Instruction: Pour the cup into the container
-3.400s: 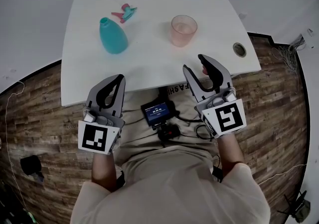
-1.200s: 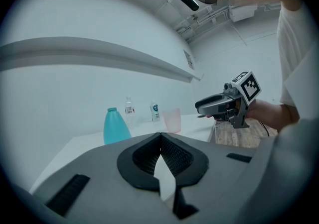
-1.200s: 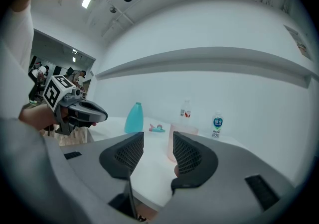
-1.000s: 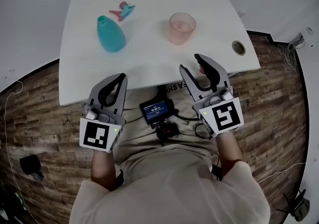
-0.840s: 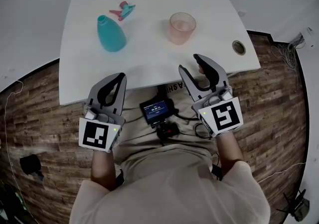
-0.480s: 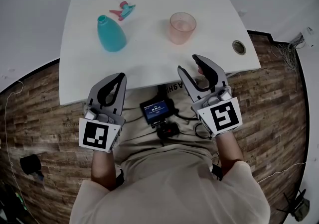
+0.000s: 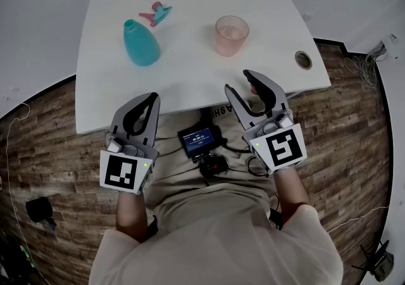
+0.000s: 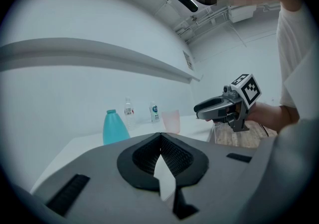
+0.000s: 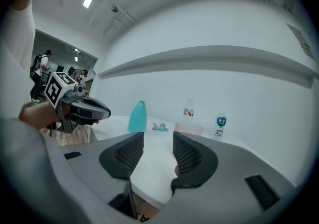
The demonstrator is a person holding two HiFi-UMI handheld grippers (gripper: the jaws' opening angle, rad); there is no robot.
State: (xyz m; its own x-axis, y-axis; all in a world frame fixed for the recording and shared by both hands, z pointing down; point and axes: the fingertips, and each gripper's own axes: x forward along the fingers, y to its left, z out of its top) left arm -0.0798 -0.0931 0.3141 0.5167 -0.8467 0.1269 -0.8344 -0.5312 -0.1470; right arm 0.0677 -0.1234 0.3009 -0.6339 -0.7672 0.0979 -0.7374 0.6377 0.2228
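I'm hovering the left gripper (image 7: 150, 97), fingers clenched empty, and the right gripper (image 7: 239, 82), fingers released. I'm fearing the cup (image 7: 231, 35) slopping past the narrow-mouthed teal container (image 7: 142, 46).

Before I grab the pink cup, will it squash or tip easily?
The pink cup looks like thin, translucent plastic, so it may flex under a hard squeeze. It seems wider at the rim than at the base, so a high nudge could tip it. How full it is isn't clear, so lift gently.
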